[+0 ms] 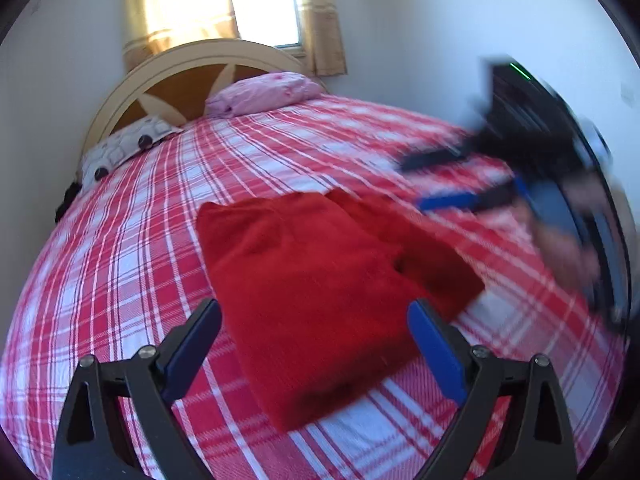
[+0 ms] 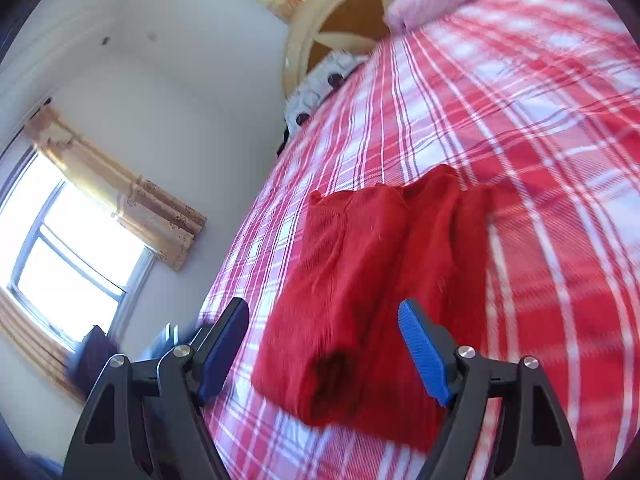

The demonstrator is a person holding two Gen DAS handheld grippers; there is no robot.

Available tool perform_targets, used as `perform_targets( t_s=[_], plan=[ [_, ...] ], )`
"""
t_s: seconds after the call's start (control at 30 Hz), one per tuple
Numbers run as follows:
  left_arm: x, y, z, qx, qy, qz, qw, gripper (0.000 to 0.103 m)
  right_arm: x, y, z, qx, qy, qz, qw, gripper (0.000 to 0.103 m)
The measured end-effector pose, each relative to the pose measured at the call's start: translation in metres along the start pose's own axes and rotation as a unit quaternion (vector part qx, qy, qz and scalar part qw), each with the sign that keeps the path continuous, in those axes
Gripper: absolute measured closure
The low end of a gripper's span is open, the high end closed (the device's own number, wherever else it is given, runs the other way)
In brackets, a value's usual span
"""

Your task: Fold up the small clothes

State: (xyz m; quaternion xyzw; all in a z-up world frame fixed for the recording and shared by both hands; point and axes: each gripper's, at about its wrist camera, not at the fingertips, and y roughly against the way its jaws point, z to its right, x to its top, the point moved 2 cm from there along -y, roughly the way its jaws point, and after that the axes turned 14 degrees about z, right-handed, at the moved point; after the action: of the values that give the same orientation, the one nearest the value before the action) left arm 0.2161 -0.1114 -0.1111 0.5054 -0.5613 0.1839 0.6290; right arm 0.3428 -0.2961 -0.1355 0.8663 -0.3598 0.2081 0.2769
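Note:
A small red knit garment (image 1: 320,280) lies partly folded on the red-and-white plaid bed (image 1: 132,240). It also shows in the right wrist view (image 2: 372,288), with a sleeve opening toward the camera. My left gripper (image 1: 314,320) is open and empty, hovering just above the garment's near end. My right gripper (image 2: 322,320) is open and empty over the garment's near edge. The right gripper also shows blurred in the left wrist view (image 1: 424,184), at the right of the garment, above the bed.
A pink pillow (image 1: 266,92) and a patterned white pillow (image 1: 124,144) lie at the round cream headboard (image 1: 188,60). A curtained window (image 1: 260,0) is behind it. A second window (image 2: 64,260) is on the side wall, past the bed's left edge.

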Motion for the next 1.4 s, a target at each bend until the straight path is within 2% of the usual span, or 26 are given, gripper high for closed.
perform_targets(
  t_s=[0.07, 0.13, 0.23, 0.3, 0.37, 0.4, 0.43, 0.47, 0.5, 0.53, 0.63, 0.7, 0.8, 0.9, 1.07, 1.13, 1.17, 1.2, 1.23, 1.27, 1.3, 1.33, 1.4],
  plan=[
    [-0.007, -0.007, 0.017, 0.0, -0.035, 0.004, 0.9994, 0.006, 0.015, -0.021, 0.005, -0.018, -0.007, -0.014, 1.0, 0.025],
    [-0.01, -0.015, 0.023, 0.011, -0.05, 0.006, 0.9987, 0.006, 0.026, -0.044, 0.013, -0.035, -0.011, -0.036, 0.999, 0.025],
    [-0.011, -0.028, 0.022, 0.013, -0.048, 0.003, 0.9988, 0.007, 0.033, -0.075, 0.03, -0.062, -0.028, -0.059, 0.996, 0.025],
    [-0.012, -0.037, 0.019, 0.006, -0.042, -0.005, 0.9991, 0.008, 0.033, -0.091, 0.036, -0.063, -0.028, -0.076, 0.995, 0.025],
    [-0.013, -0.04, 0.018, 0.007, -0.035, -0.008, 0.9993, 0.015, 0.03, -0.105, 0.038, -0.068, -0.019, -0.092, 0.993, 0.029],
    [-0.011, -0.042, 0.016, -0.001, -0.029, -0.008, 0.9995, 0.019, 0.029, -0.112, 0.038, -0.071, -0.01, -0.097, 0.993, 0.037],
    [-0.009, -0.044, 0.015, -0.009, -0.023, -0.013, 0.9996, 0.032, 0.028, -0.12, 0.036, -0.074, 0.007, -0.109, 0.991, 0.045],
    [-0.008, -0.046, 0.015, -0.018, -0.014, -0.017, 0.9996, 0.053, 0.028, -0.123, 0.034, -0.077, 0.019, -0.114, 0.99, 0.068],
    [-0.008, -0.047, 0.015, -0.028, -0.007, -0.021, 0.9993, 0.066, 0.028, -0.127, 0.034, -0.078, 0.03, -0.116, 0.99, 0.087],
    [-0.007, -0.051, 0.017, -0.04, -0.002, -0.03, 0.9988, 0.082, 0.03, -0.129, 0.031, -0.078, 0.041, -0.114, 0.99, 0.089],
    [0.001, -0.055, 0.017, -0.038, 0.011, -0.027, 0.9988, 0.089, 0.04, -0.124, 0.017, -0.075, 0.073, -0.1, 0.989, 0.092],
    [0.01, -0.054, 0.015, -0.054, 0.049, -0.024, 0.9971, 0.089, 0.051, -0.112, 0.005, -0.067, 0.088, -0.085, 0.99, 0.093],
    [0.025, -0.055, 0.013, -0.092, 0.109, -0.018, 0.9896, 0.089, 0.068, -0.098, -0.004, -0.066, 0.105, -0.068, 0.99, 0.093],
    [0.034, -0.06, 0.025, -0.115, 0.129, -0.014, 0.9848, 0.089, 0.08, -0.084, 0.0, -0.079, 0.109, -0.06, 0.989, 0.093],
    [0.029, -0.067, 0.048, -0.133, 0.119, -0.029, 0.9836, 0.089, 0.072, -0.08, 0.037, -0.125, 0.097, -0.085, 0.984, 0.093],
    [0.021, -0.068, 0.059, -0.141, 0.091, -0.039, 0.9851, 0.087, 0.06, -0.081, 0.053, -0.142, 0.105, -0.109, 0.978, 0.091],
    [0.017, -0.065, 0.066, -0.146, 0.073, -0.042, 0.9857, 0.082, 0.055, -0.078, 0.06, -0.153, 0.11, -0.109, 0.976, 0.088],
    [0.016, -0.062, 0.067, -0.147, 0.065, -0.042, 0.9862, 0.076, 0.052, -0.074, 0.064, -0.156, 0.11, -0.102, 0.976, 0.075],
    [0.014, -0.056, 0.071, -0.147, 0.053, -0.035, 0.9871, 0.059, 0.052, -0.068, 0.066, -0.152, 0.104, -0.093, 0.979, 0.07],
    [0.014, -0.05, 0.074, -0.149, 0.043, -0.028, 0.9875, 0.037, 0.052, -0.061, 0.068, -0.145, 0.093, -0.08, 0.982, 0.063],
    [0.013, -0.041, 0.077, -0.149, 0.036, -0.015, 0.988, 0.028, 0.054, -0.051, 0.069, -0.151, 0.085, -0.065, 0.983, 0.052],
    [0.014, -0.035, 0.077, -0.146, 0.035, -0.003, 0.9886, 0.018, 0.054, -0.043, 0.068, -0.159, 0.085, -0.051, 0.982, 0.048],
    [0.016, -0.022, 0.072, -0.146, 0.042, 0.016, 0.9882, 0.016, 0.052, -0.021, 0.059, -0.16, 0.096, -0.019, 0.982, 0.047]
  ],
)
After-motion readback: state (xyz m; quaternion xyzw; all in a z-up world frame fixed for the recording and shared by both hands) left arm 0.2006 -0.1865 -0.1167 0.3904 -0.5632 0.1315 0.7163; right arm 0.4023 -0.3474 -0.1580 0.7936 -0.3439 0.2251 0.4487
